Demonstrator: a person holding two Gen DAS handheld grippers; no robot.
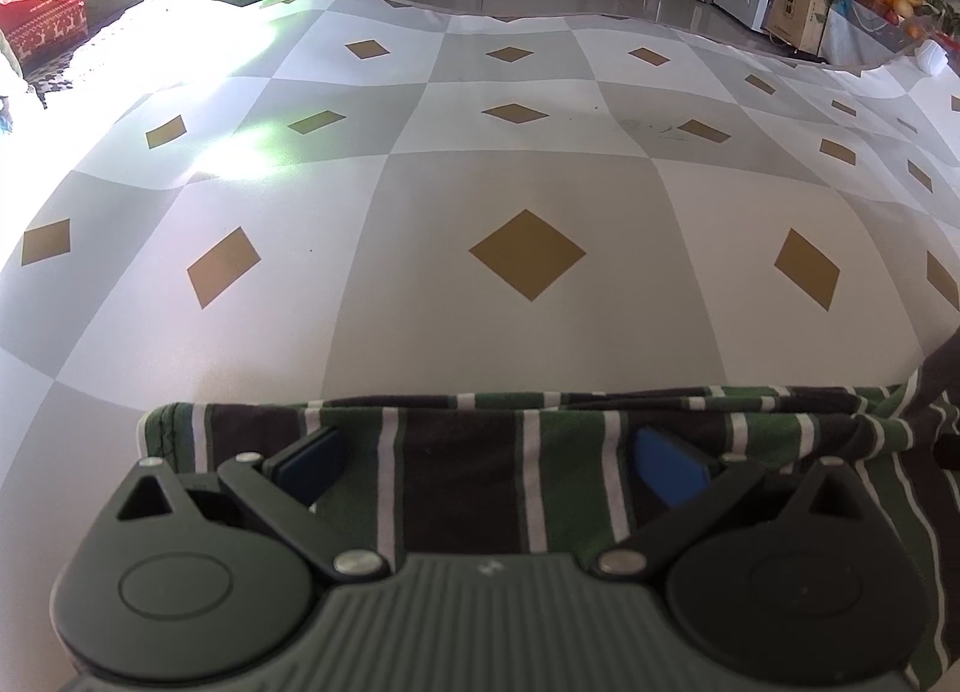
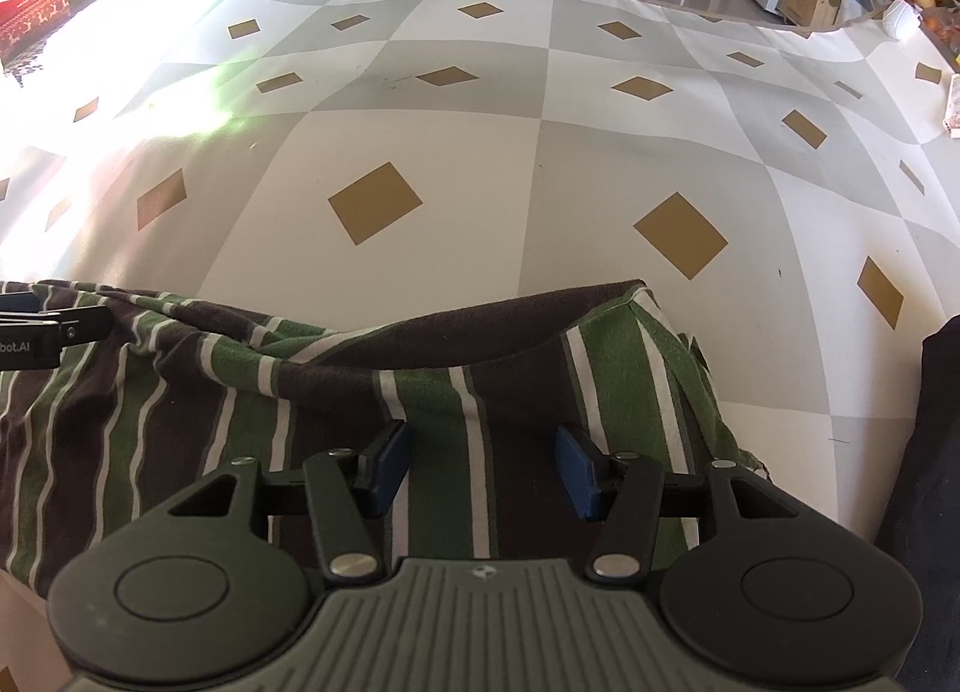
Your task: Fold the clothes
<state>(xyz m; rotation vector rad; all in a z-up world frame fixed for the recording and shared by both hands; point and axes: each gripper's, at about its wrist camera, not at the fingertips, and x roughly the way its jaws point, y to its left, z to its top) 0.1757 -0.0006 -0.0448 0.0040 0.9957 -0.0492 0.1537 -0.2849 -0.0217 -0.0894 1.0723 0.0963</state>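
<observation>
A garment striped in green, dark brown and white (image 1: 468,488) lies flat at the near edge of the table. My left gripper (image 1: 489,455) hovers over its left part, open wide, the blue pads (image 1: 312,458) apart with only flat cloth beneath them. In the right wrist view the same garment (image 2: 300,392) shows a folded-over, rumpled far edge with a dark brown inner side. My right gripper (image 2: 483,467) is over its right part, open, its pads (image 2: 579,473) pinching nothing. One finger of the left gripper (image 2: 54,326) pokes in at the left edge, over the cloth.
The table wears a grey and white checked cloth with gold diamonds (image 1: 528,254), bare beyond the garment. A red Christmas bag (image 1: 42,2) stands at the far left. A small white object (image 2: 900,17) and a tube (image 2: 954,104) lie far right. A dark sleeve (image 2: 936,452) is at the right edge.
</observation>
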